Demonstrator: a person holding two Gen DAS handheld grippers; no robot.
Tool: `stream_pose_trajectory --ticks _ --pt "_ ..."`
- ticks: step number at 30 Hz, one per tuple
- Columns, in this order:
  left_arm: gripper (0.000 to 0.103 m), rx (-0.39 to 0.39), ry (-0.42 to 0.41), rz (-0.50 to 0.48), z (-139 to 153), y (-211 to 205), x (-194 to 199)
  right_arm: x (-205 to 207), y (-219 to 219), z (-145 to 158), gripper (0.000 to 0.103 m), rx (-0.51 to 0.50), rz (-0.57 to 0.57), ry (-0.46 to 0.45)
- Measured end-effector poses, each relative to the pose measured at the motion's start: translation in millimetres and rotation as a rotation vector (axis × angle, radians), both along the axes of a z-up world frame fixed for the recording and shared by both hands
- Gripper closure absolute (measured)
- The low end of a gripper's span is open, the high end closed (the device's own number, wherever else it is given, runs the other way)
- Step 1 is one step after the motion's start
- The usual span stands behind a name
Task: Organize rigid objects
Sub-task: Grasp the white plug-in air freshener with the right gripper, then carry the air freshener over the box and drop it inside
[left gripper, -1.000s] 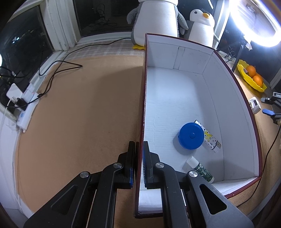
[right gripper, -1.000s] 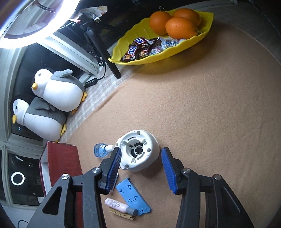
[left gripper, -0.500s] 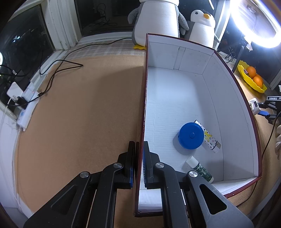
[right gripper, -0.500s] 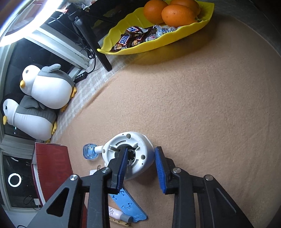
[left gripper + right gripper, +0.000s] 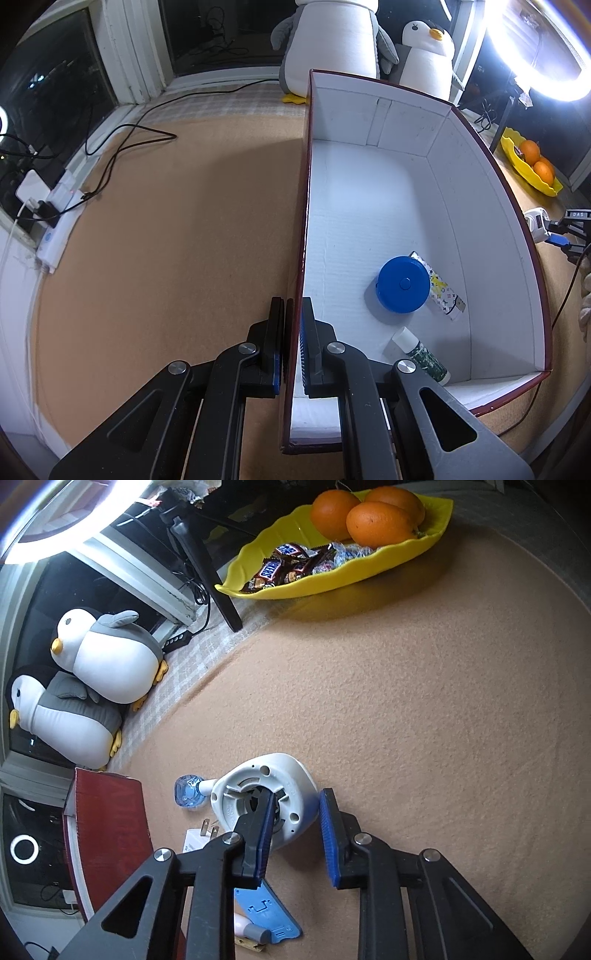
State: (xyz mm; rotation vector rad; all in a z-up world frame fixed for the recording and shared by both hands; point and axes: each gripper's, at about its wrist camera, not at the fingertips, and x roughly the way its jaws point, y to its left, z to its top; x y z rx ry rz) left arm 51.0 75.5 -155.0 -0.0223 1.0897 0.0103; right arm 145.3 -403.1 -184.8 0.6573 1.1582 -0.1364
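Observation:
My left gripper [image 5: 293, 314] is shut on the left wall of the dark red box [image 5: 306, 177], one finger on each side of it. The white inside of the box holds a round blue case [image 5: 402, 284], a patterned flat stick [image 5: 441, 291] and a small green bottle [image 5: 421, 356]. My right gripper [image 5: 295, 812] is closed around the rim of a white round device [image 5: 291, 786] lying on the tan mat, left finger in its hollow, right finger outside its wall. The box's red outside [image 5: 107, 830] shows at the left of the right wrist view.
Beside the white device lie a small blue-tipped bottle [image 5: 188, 792], a white plug [image 5: 197, 840], a blue flat plastic piece [image 5: 269, 915] and a small tube [image 5: 251, 928]. A yellow dish [image 5: 369, 565] holds oranges and candy. Two plush penguins [image 5: 107, 657] sit behind. Cables [image 5: 122, 147] lie left of the box.
My right gripper has moved forward over the white device and narrowed from wide open to gripping its rim. My left gripper and the box have not moved.

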Motion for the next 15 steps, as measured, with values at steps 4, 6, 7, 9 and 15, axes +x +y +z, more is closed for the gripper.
stream_pose_trajectory --ticks 4,6,7,9,15 --pt "0.097 0.000 0.000 0.000 -0.3 0.3 -0.6 -3.2 -0.2 6.3 0.081 -0.039 0.008 -0.023" --pt "0.097 -0.001 0.000 0.000 -0.5 0.1 -0.6 -4.9 -0.8 9.5 0.081 -0.061 0.015 -0.029" --pt "0.097 0.000 -0.001 0.000 -0.4 -0.1 -0.5 -6.2 -0.8 11.8 0.081 -0.074 0.018 -0.033" --pt "0.097 0.000 -0.001 0.001 -0.6 0.1 -0.6 -9.3 -0.3 18.0 0.081 -0.091 0.025 -0.047" --pt "0.097 -0.002 -0.003 0.006 -1.6 1.1 -2.1 -19.9 15.3 47.9 0.081 -0.131 0.082 -0.113"
